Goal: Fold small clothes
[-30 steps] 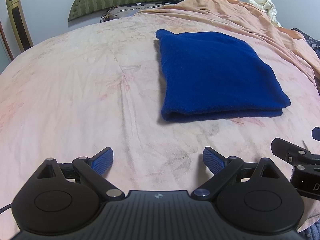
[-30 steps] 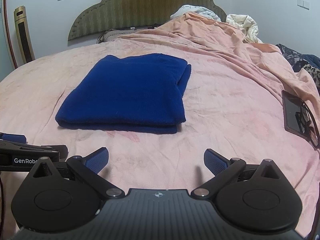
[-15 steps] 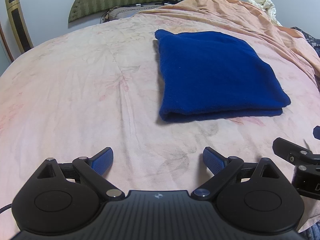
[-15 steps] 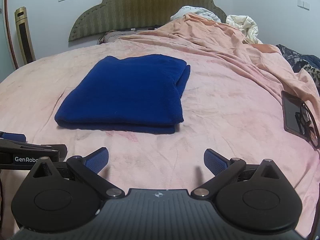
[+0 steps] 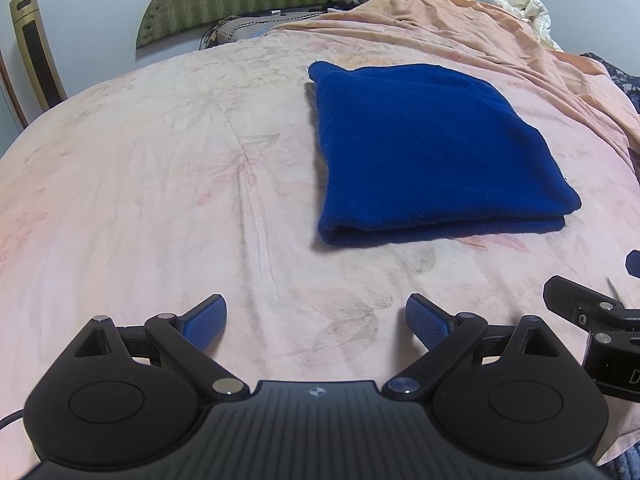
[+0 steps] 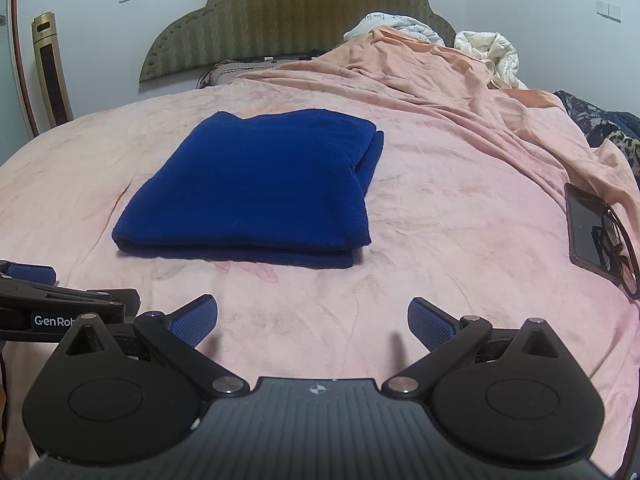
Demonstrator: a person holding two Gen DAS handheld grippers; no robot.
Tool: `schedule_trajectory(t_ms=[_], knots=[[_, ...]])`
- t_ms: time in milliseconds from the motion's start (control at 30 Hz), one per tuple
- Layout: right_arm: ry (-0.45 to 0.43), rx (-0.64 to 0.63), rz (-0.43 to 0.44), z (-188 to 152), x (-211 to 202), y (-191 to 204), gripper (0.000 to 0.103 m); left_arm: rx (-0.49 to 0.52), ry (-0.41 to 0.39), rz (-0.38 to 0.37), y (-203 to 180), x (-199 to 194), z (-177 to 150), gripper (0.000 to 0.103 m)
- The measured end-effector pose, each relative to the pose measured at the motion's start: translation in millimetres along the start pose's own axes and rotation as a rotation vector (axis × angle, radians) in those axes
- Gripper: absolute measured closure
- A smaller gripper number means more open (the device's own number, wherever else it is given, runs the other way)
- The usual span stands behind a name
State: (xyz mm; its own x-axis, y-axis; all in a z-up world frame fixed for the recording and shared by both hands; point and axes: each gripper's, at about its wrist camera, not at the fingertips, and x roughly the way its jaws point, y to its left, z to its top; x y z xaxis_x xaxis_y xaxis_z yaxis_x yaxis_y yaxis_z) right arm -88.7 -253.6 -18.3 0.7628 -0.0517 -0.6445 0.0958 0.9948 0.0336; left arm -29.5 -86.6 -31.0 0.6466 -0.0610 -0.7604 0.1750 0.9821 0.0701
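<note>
A dark blue garment (image 5: 432, 152) lies folded into a flat rectangle on the pink bedspread (image 5: 160, 184); in the right wrist view the same blue garment (image 6: 260, 184) sits left of centre. My left gripper (image 5: 316, 322) hovers open near the bed's front edge, well short of the fold. My right gripper (image 6: 312, 322) is open too, empty, and equally far back. Each tool shows at the other view's edge: the right gripper's body (image 5: 592, 320) and the left gripper's body (image 6: 60, 308).
A dark tablet with glasses on it (image 6: 596, 236) lies at the bed's right side. An orange blanket (image 6: 420, 72) and white bedding (image 6: 492, 56) are heaped near the green headboard (image 6: 296, 20). A tall gold appliance (image 6: 50, 68) stands by the wall at left.
Both views have shifted only slightly; the blue garment has stayed folded in place and both grippers have stayed open.
</note>
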Motion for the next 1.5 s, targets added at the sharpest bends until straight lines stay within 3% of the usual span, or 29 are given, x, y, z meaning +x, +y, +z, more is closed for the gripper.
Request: schedule_trajectory(t_ms=[1500], knots=[[-0.003,-0.022,-0.002,-0.8,-1.3,-0.2,0.0,-0.015,0.001,0.022,4.4,-0.8,-0.1,0.006]])
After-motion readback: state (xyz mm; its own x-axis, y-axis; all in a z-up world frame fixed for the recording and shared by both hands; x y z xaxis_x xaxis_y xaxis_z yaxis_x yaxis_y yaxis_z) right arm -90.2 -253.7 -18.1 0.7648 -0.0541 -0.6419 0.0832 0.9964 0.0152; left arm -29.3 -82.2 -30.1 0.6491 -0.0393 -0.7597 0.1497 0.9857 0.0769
